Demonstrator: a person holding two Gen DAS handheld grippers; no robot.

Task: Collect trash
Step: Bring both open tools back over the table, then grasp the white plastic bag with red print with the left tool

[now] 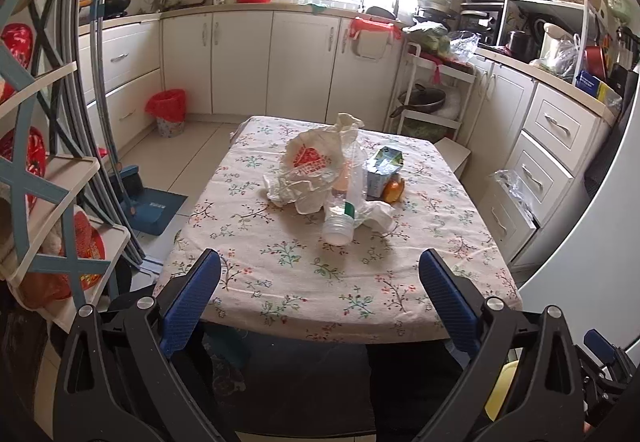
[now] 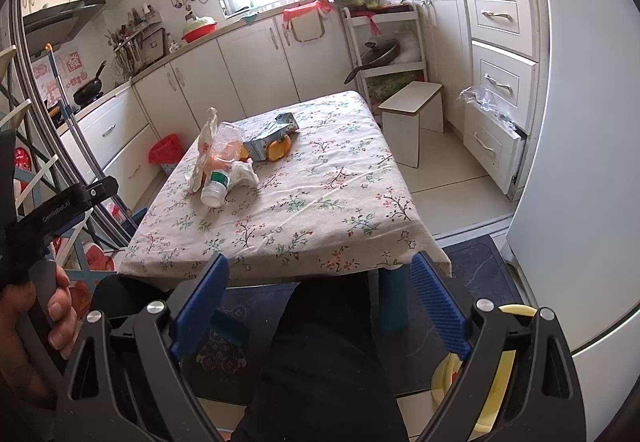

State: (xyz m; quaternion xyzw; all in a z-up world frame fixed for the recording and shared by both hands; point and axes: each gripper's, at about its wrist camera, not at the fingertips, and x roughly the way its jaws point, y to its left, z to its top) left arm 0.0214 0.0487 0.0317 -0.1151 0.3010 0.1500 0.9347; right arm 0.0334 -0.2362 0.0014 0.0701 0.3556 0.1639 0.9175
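Note:
A heap of trash lies on the floral-cloth table (image 1: 304, 282) (image 2: 328, 218): a white plastic bag with red print (image 1: 310, 166) (image 2: 202, 150), a clear plastic bottle on its side (image 1: 344, 206) (image 2: 220, 178), a blue-green carton (image 1: 382, 170) (image 2: 268, 140), an orange item (image 1: 393, 189) (image 2: 278, 150) and crumpled white tissue (image 1: 378, 216) (image 2: 246, 174). My left gripper (image 1: 320, 262) is open and empty at the table's near edge. My right gripper (image 2: 320, 270) is open and empty, also at the near edge. A bin with a red liner (image 1: 167, 112) (image 2: 164, 154) stands on the floor by the cabinets.
White cabinets line the back and right walls. A broom and blue dustpan (image 1: 150, 206) lean at the left by a shelf rack (image 1: 48, 178). A small white stool (image 2: 414, 118) stands right of the table. A white fridge (image 2: 580, 162) is at the right.

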